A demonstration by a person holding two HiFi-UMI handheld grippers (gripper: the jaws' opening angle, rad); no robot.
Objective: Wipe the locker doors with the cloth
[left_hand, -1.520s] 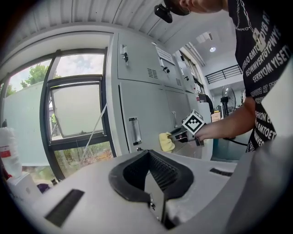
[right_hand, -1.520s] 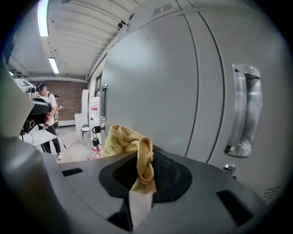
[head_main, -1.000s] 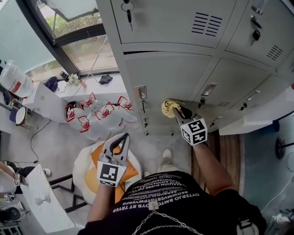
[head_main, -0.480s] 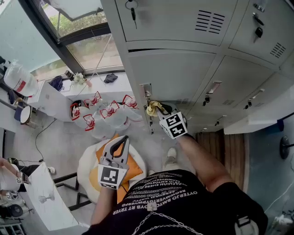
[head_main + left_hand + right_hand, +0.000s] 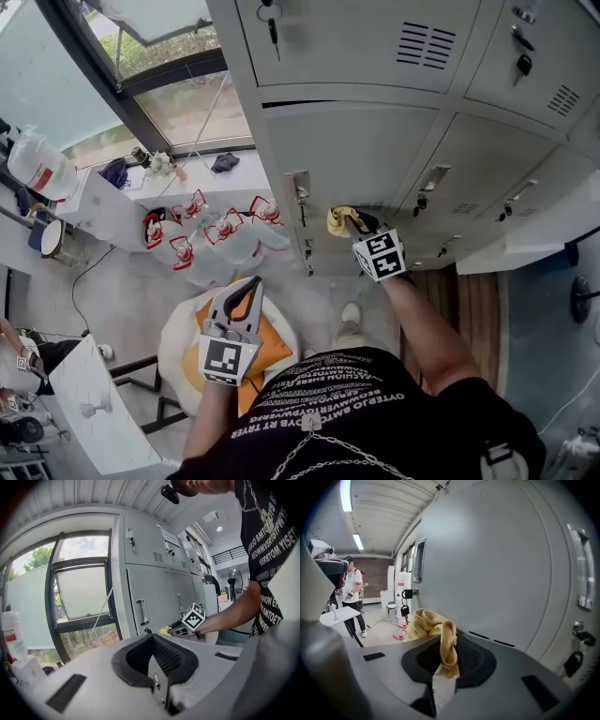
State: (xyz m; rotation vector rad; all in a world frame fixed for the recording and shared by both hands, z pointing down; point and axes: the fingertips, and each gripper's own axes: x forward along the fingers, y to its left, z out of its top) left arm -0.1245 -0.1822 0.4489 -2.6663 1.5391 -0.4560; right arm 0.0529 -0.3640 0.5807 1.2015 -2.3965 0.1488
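right tool (image 5: 352, 222) clamped on cloth (image 5: 337, 220), shifted right across locker door (image 5: 375, 155) | left tool (image 5: 251, 285) together, unmoved

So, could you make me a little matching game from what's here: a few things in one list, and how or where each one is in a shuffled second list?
Things:
1. cloth
2. left tool
3. right tool
4. key

States or places:
a. hangs from the lock of an upper locker door
b. shut and empty
c. yellow, bunched up
d. shut on the cloth, at a lower locker door

Pairs: 1-c, 2-b, 3-d, 4-a.
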